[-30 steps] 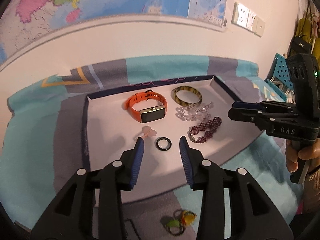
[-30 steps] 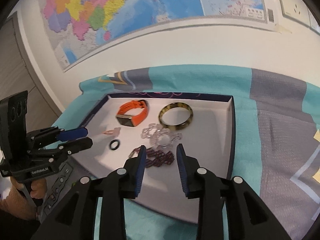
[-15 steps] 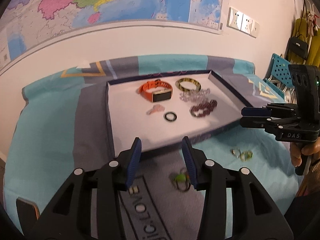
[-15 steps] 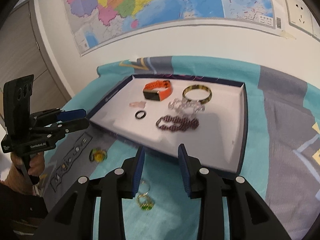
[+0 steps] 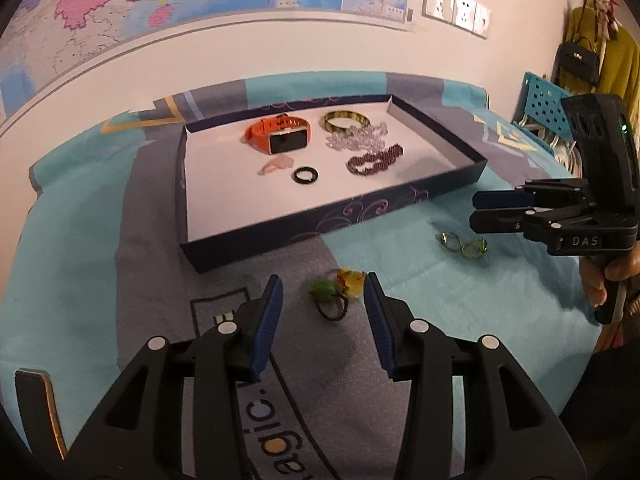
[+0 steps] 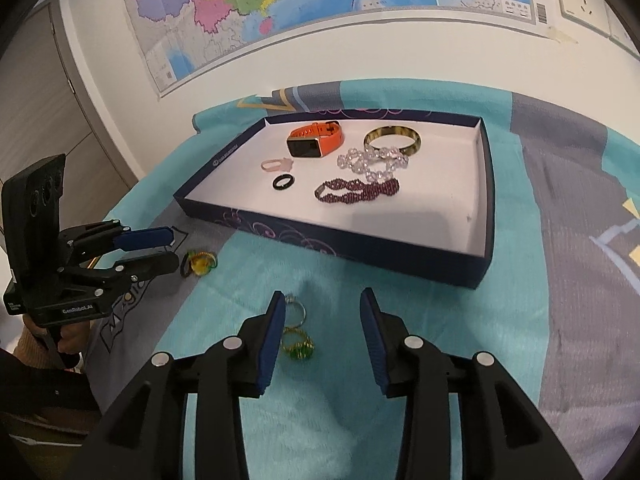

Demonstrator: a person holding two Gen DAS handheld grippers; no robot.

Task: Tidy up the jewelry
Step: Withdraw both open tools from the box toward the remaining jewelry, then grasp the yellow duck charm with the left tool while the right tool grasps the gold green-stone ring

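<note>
With both grippers' jaws gaping empty, the opening right gripper point(image 6: 322, 328) is risking nudging the rings point(image 6: 297, 334) off-centre.

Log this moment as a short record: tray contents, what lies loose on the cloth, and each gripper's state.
tray: dark blue, white inside, on the teal and grey cloth
in tray: orange watch, gold bangle, clear bead bracelet, purple bead bracelet, black ring, pink ring
loose on cloth: green and yellow hair tie, two green-stone rings
left gripper: open, empty, hair tie just ahead of its fingertips
right gripper: jaws opening, empty, over the two rings
</note>
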